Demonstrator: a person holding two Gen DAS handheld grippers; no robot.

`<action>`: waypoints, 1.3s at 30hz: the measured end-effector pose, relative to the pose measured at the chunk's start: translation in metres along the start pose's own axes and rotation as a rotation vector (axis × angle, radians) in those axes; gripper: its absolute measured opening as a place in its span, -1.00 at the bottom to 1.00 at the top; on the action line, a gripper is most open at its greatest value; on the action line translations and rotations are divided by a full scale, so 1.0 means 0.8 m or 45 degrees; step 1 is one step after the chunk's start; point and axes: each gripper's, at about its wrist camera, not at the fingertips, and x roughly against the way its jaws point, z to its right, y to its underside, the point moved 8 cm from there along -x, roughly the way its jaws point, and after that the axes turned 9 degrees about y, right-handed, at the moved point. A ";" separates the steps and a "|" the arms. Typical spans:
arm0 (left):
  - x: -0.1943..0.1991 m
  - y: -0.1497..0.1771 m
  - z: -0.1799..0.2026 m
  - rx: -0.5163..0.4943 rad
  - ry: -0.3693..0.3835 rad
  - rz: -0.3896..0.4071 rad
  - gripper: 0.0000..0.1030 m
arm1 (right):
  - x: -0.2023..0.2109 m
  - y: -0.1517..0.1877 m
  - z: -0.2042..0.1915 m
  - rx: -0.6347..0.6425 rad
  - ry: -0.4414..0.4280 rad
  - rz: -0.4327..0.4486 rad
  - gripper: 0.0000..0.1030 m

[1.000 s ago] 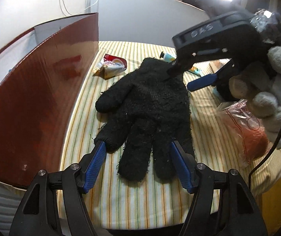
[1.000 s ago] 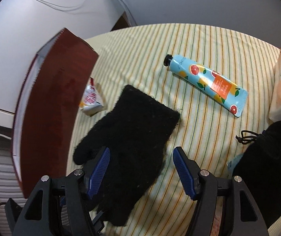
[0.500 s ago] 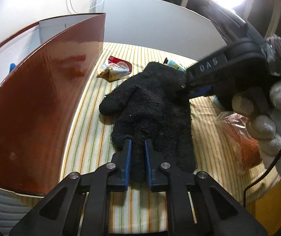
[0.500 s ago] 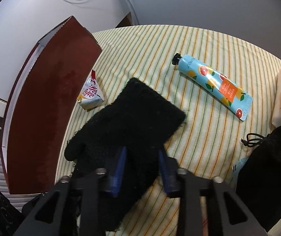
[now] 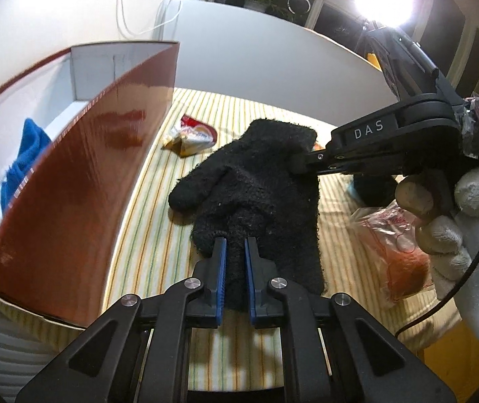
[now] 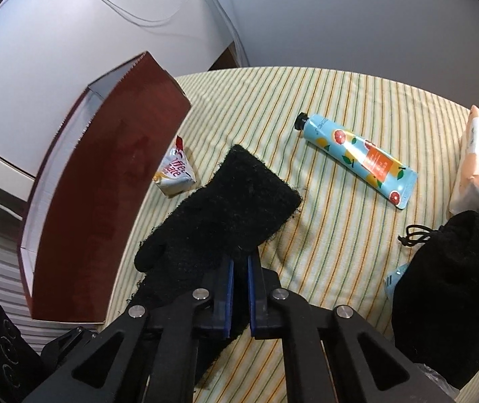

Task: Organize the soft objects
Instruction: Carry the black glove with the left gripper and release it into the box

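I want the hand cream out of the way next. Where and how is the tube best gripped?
Grip the hand cream tube across its flat middle, coming from above with the claw fingers either side of its long axis. It lies flat and free on the striped cloth, narrowing only at the black cap.

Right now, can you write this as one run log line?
left gripper: shut on fuzzy black knit glove | right gripper: shut on glove | red box: beside glove

Fuzzy black knitted wool glove (image 5: 259, 181), rough and matt, lies on a striped woven cloth (image 6: 340, 221) covering the bench. The dark red cardboard box (image 5: 81, 181) shows a glossy outer wall; the pale blue plastic tube (image 6: 356, 158) looks smooth.
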 end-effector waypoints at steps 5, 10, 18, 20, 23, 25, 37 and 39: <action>0.008 -0.008 0.011 -0.018 0.021 0.024 -0.84 | 0.023 0.002 0.009 -0.009 -0.013 0.040 -0.88; 0.028 -0.022 0.020 -0.037 0.031 0.074 -0.84 | 0.053 -0.003 0.006 -0.003 -0.036 0.098 -0.88; 0.079 -0.062 0.019 -0.056 0.023 0.195 -0.84 | 0.118 -0.026 -0.028 0.051 -0.110 0.217 -0.88; 0.094 -0.076 0.014 -0.065 0.012 0.229 -0.84 | 0.132 -0.037 -0.040 0.070 -0.128 0.243 -0.88; 0.110 -0.095 0.002 -0.069 -0.010 0.268 -0.84 | 0.145 -0.054 -0.062 0.095 -0.145 0.274 -0.88; 0.122 -0.108 -0.009 -0.073 -0.032 0.296 -0.84 | 0.153 -0.065 -0.081 0.120 -0.155 0.291 -0.88; 0.142 -0.147 -0.088 -0.026 -0.144 0.332 -0.84 | 0.117 -0.112 -0.194 0.246 -0.176 0.287 -0.88; 0.139 -0.152 -0.103 -0.012 -0.161 0.324 -0.84 | 0.106 -0.119 -0.207 0.259 -0.177 0.277 -0.88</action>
